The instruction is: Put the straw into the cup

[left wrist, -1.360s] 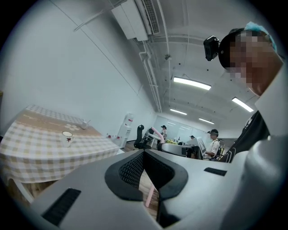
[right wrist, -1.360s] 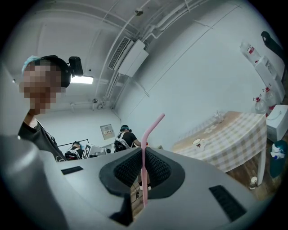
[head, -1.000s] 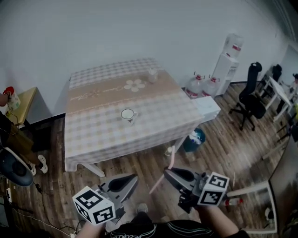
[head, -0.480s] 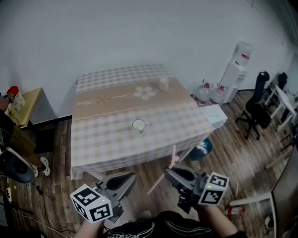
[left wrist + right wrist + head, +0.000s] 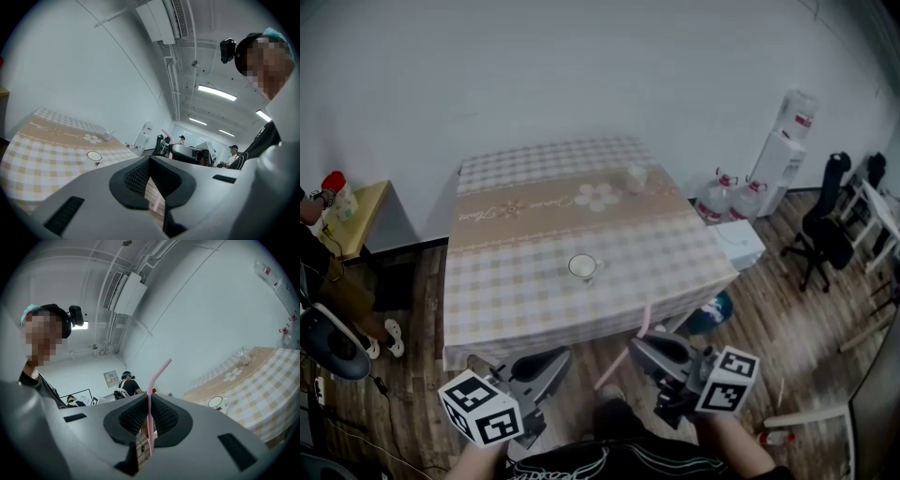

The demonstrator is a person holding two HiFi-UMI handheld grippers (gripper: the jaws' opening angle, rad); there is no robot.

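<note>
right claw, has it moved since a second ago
Yes: the right claw, shut on the straw, has come closer to the table and the cup in the head view.

White wall behind table under checked cloth; wood plank floor; water dispenser, office chair at right; yellow side table left; ceiling strip lights.

Your head camera looks steeply down on the checked table; both gripper cameras face it low, sharing the cup.
</note>
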